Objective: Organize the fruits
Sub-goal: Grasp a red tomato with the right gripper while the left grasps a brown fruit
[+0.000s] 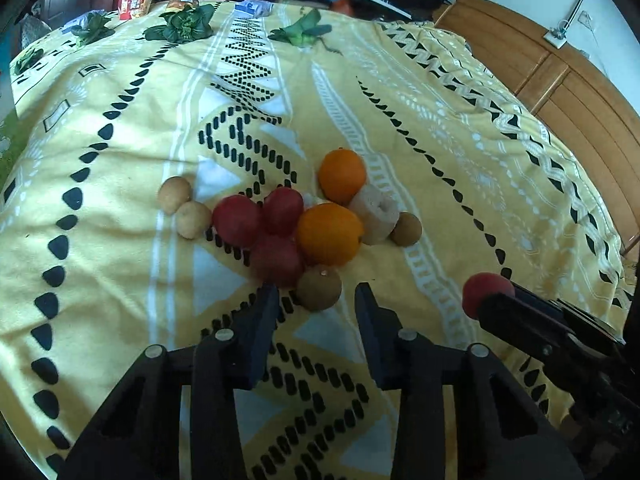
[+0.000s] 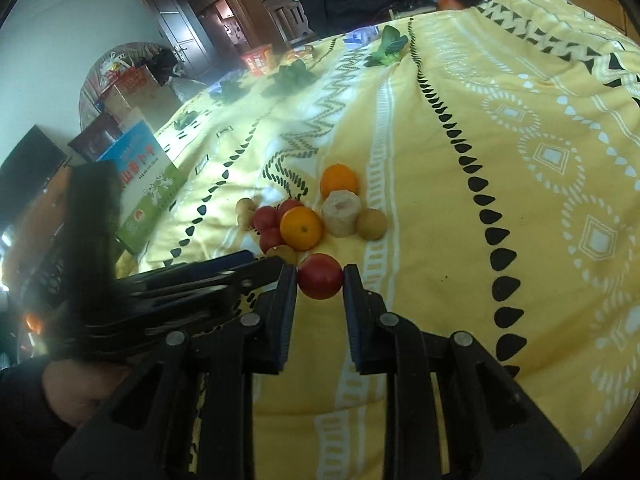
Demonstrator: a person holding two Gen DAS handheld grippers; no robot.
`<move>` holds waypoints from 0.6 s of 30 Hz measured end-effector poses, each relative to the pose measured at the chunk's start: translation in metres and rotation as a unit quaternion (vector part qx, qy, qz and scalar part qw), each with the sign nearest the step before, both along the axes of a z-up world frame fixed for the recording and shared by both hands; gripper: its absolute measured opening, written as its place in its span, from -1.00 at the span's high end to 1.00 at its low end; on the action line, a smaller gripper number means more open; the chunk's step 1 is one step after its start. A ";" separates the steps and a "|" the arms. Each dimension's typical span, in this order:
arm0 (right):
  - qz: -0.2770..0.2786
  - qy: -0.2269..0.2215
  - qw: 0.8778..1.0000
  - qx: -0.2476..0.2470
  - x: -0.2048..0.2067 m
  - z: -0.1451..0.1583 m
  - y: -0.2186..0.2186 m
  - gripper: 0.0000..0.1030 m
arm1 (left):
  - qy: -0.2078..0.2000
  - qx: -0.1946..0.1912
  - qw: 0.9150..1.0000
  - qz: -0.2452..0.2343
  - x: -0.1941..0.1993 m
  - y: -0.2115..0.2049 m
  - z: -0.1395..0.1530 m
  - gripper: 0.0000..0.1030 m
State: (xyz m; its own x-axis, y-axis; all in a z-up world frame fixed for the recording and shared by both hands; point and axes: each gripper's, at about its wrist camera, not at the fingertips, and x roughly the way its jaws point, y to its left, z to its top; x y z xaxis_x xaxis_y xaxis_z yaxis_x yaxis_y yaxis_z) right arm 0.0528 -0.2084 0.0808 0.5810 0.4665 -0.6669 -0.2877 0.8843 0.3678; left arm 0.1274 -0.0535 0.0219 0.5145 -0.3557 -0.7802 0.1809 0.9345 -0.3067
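Note:
A cluster of fruit lies on the yellow patterned bedspread: three red fruits, two oranges, several brown round fruits and a pale cut chunk. My left gripper is open, its fingers on either side of the nearest brown fruit, not touching it. My right gripper is shut on a red fruit, held just in front of the cluster. The same held red fruit shows in the left wrist view.
Green leafy vegetables lie along the far side of the bed, with a red box behind them. A wooden headboard runs along the right. Boxes and a book stand beside the bed on the left.

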 end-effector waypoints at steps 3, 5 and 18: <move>-0.003 0.001 1.000 0.003 0.000 0.000 0.001 0.54 | -0.003 0.010 1.000 -0.005 0.004 -0.009 -0.005 0.36; -0.005 0.002 1.000 0.002 -0.001 -0.001 0.000 0.54 | -0.002 0.015 1.000 0.002 0.004 -0.009 -0.007 0.55; 0.003 -0.027 1.000 -0.003 -0.017 0.023 0.007 0.54 | -0.081 -0.004 0.996 0.039 -0.040 0.026 0.060 0.55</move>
State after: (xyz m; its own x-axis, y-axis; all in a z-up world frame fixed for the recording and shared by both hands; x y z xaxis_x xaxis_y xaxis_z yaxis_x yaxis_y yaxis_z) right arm 0.0361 -0.2011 0.1037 0.6133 0.4671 -0.6369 -0.3132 0.8841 0.3468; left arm 0.0873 -0.0277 0.0815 0.6595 -0.3163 -0.6819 0.1561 0.9450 -0.2873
